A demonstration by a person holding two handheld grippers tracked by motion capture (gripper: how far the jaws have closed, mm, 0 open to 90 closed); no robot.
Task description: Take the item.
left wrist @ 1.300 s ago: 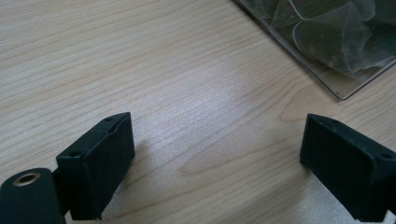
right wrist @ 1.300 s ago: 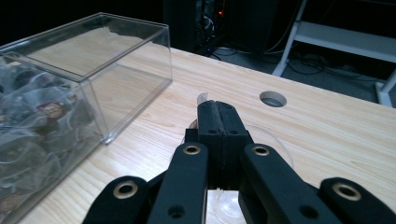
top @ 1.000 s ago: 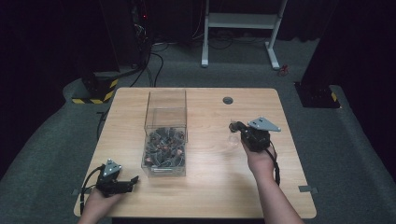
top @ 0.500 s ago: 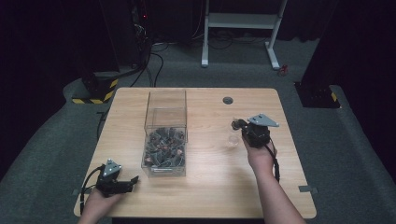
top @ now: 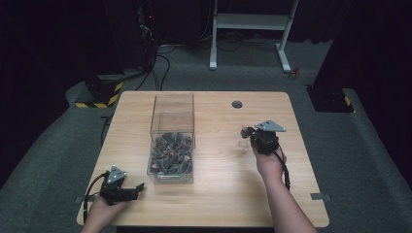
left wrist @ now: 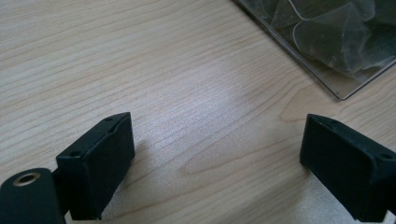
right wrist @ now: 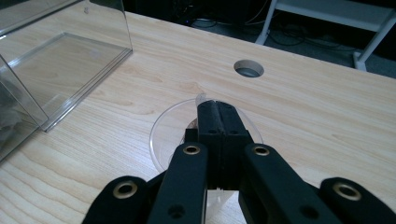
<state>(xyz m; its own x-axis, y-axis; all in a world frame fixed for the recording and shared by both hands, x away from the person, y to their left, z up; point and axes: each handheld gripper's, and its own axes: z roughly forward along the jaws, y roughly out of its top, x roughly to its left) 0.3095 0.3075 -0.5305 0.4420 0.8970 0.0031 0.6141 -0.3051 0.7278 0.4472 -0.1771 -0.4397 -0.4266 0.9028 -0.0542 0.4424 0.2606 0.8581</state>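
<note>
My right tongs (right wrist: 217, 112) clenched on the rim of a clear plastic cup (right wrist: 161, 133), left tongs (left wrist: 215, 158) spread wide, resting by the clear box (top: 172, 141) of pods.

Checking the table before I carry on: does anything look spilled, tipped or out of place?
Nothing stands out. The clear box stands upright on the table with its dark pieces inside. The right gripper is shut on the rim of a clear plastic cup. The left gripper rests open near the table's front edge.

Wooden table (top: 214, 194) bearing a clear box (top: 172, 145) of dark pieces. Left gripper (top: 130, 190) rests near the front corner. Right gripper (top: 247, 132) meets a clear cup (top: 241, 145).
</note>
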